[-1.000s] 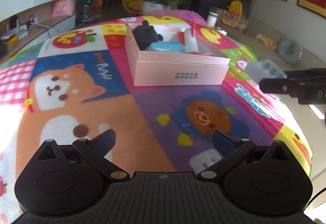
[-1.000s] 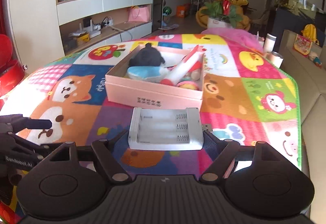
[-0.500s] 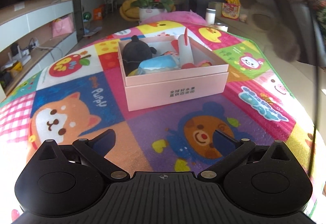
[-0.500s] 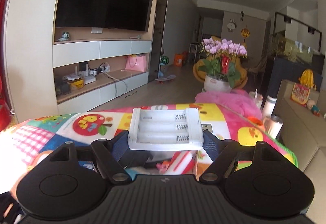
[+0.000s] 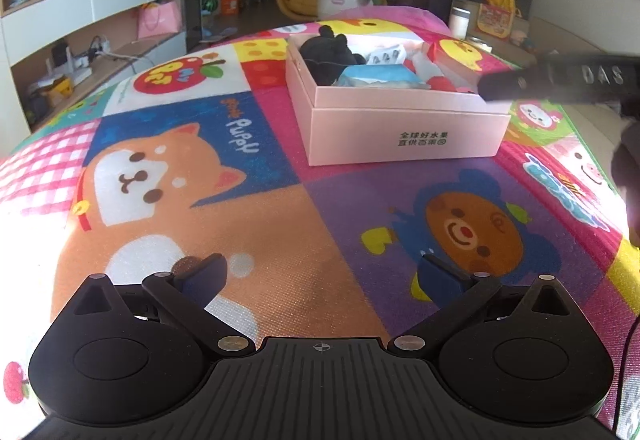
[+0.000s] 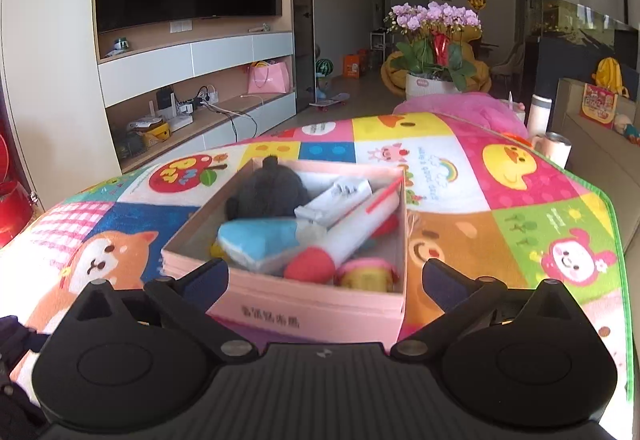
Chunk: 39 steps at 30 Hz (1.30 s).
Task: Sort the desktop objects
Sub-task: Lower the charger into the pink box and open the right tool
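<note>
A pink box (image 5: 404, 127) stands on the colourful cartoon mat (image 5: 248, 224). It shows close up in the right wrist view (image 6: 312, 312). Inside lie a black plush toy (image 6: 268, 191), a blue pouch (image 6: 256, 240), a white tube with a red cap (image 6: 352, 236), a small yellow-and-pink toy (image 6: 366, 274) and the white battery holder (image 6: 340, 195). My right gripper (image 6: 326, 276) is open and empty just above the box's near wall. My left gripper (image 5: 322, 276) is open and empty, low over the mat in front of the box. The right gripper's black body (image 5: 560, 79) shows at the right of the left wrist view.
The mat's right edge (image 6: 616, 224) drops off toward a sofa. A white cup (image 6: 554, 147) and a bottle (image 6: 538, 113) stand beyond the far right corner. A flower pot (image 6: 432, 79) and a TV cabinet (image 6: 192, 79) lie farther back.
The right gripper carried the white battery holder over the box, opened and let it go; the holder now lies in the box. The left gripper stayed open over the mat.
</note>
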### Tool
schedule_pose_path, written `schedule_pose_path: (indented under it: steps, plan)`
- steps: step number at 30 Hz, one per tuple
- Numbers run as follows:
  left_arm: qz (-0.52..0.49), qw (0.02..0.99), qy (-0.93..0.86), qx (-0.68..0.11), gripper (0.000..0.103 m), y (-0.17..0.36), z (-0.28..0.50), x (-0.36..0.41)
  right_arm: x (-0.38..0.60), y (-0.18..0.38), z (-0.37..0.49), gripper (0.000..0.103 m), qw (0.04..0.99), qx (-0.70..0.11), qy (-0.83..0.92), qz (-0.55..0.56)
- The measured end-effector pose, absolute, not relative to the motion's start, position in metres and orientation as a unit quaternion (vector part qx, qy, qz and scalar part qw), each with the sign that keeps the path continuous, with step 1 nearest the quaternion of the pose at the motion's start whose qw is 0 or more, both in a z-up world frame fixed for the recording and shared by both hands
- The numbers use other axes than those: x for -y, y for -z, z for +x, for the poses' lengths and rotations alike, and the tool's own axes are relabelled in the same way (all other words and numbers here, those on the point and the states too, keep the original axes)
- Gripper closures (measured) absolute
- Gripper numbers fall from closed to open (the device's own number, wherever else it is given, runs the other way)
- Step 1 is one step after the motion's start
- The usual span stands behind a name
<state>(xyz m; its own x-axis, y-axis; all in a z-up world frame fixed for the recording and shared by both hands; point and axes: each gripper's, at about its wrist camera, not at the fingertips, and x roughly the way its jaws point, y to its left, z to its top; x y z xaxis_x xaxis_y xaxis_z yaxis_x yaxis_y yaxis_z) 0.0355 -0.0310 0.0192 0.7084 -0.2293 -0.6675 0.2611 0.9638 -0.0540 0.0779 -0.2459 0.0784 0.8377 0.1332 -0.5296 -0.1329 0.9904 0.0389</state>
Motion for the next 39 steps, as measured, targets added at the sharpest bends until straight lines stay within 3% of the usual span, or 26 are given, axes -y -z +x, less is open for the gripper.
schedule_pose_path:
  steps: [10,18,24,39]
  plan:
    - [0.051,0.939,0.104,-0.324,0.0,-0.011,0.022,0.025,0.265,-0.009,0.028,0.0,0.927,-0.354,-0.045,0.117]
    - [0.033,0.939,0.055,-0.339,0.0,-0.006,0.057,0.025,0.227,-0.006,0.043,0.0,0.921,-0.381,-0.068,-0.032]
    - [0.034,0.939,0.053,-0.339,0.0,-0.006,0.065,0.031,0.247,-0.005,0.076,0.0,0.921,-0.376,-0.1,-0.027]
    - [0.019,0.94,0.025,-0.34,0.0,-0.003,0.065,0.038,0.23,0.001,0.06,0.0,0.939,-0.343,-0.017,-0.009]
